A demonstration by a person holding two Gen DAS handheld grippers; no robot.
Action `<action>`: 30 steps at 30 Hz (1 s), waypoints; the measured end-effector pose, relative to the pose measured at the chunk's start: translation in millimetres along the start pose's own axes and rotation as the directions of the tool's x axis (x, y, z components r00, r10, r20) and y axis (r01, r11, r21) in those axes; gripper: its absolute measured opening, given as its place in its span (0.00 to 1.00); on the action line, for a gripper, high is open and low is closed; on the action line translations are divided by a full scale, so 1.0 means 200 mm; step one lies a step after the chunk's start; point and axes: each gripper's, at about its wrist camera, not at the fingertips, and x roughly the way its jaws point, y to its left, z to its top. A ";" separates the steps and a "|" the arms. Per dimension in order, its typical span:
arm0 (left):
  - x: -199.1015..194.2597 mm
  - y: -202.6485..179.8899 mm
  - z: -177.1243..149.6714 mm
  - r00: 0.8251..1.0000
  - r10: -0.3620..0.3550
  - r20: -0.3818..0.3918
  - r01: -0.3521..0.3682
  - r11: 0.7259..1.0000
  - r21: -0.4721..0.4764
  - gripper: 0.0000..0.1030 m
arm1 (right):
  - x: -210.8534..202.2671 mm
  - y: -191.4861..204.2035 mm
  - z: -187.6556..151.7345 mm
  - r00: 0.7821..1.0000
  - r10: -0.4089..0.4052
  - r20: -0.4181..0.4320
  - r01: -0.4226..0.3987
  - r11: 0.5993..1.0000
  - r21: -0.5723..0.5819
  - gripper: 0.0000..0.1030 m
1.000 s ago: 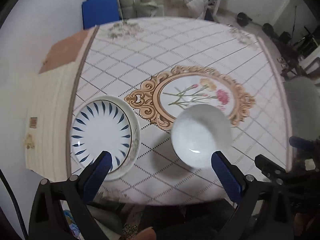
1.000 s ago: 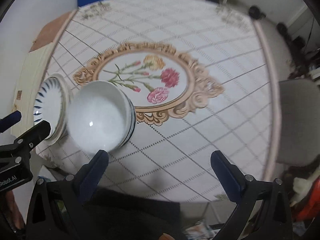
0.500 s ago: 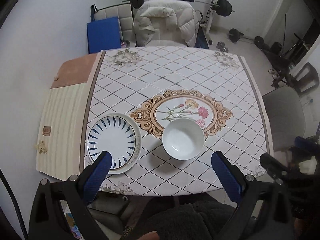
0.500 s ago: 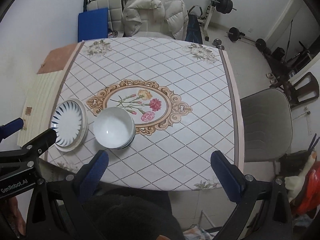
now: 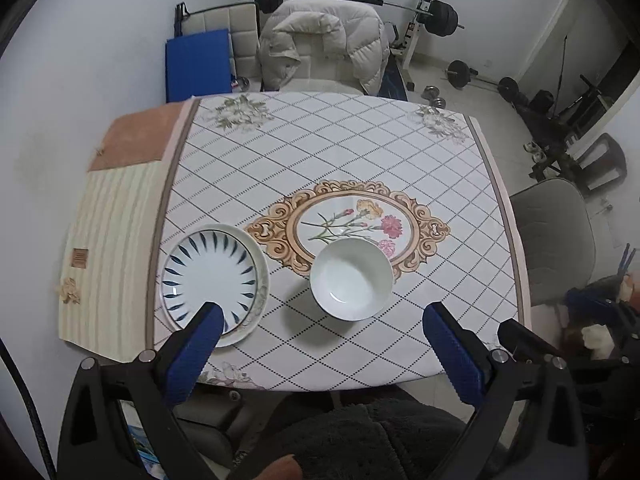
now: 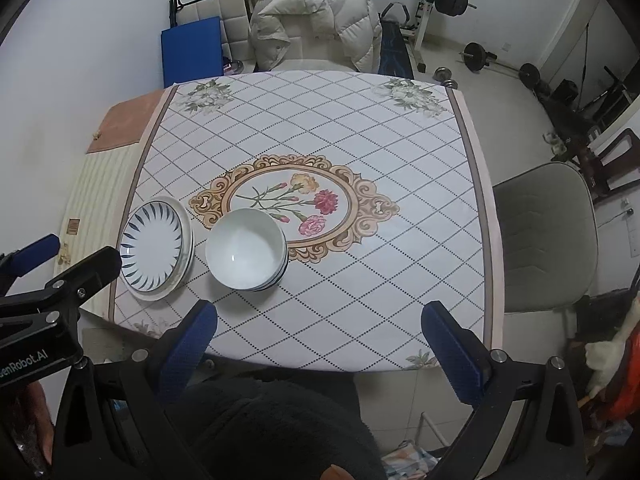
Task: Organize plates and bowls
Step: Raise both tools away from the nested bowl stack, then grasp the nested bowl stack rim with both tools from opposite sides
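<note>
A stack of plates, the top one white with blue leaf strokes [image 5: 211,279] [image 6: 154,249], sits at the table's near left. A stack of white bowls [image 5: 351,278] [image 6: 246,255] stands to its right, on the edge of the flower medallion. My left gripper [image 5: 320,336] is open and empty, held high above the table's near edge. My right gripper [image 6: 318,332] is open and empty, also high and back from the table. The left gripper shows at the left of the right wrist view [image 6: 60,268].
The table [image 5: 360,152] has a diamond-patterned cloth with a flower medallion [image 5: 348,220]. A chair with a puffy jacket [image 5: 324,52] stands at the far side, a grey chair [image 5: 552,240] at the right. Weights and a barbell rack lie beyond.
Both grippers have pulled up and back from the dishes, so the whole table now shows. The plates and bowls have not moved.
</note>
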 end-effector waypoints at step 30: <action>1.41 0.16 0.21 0.837 -0.374 -0.401 0.346 0.927 -0.142 0.99 | 1.57 -0.03 0.12 0.743 0.611 -0.275 -0.569 0.792 0.223 1.00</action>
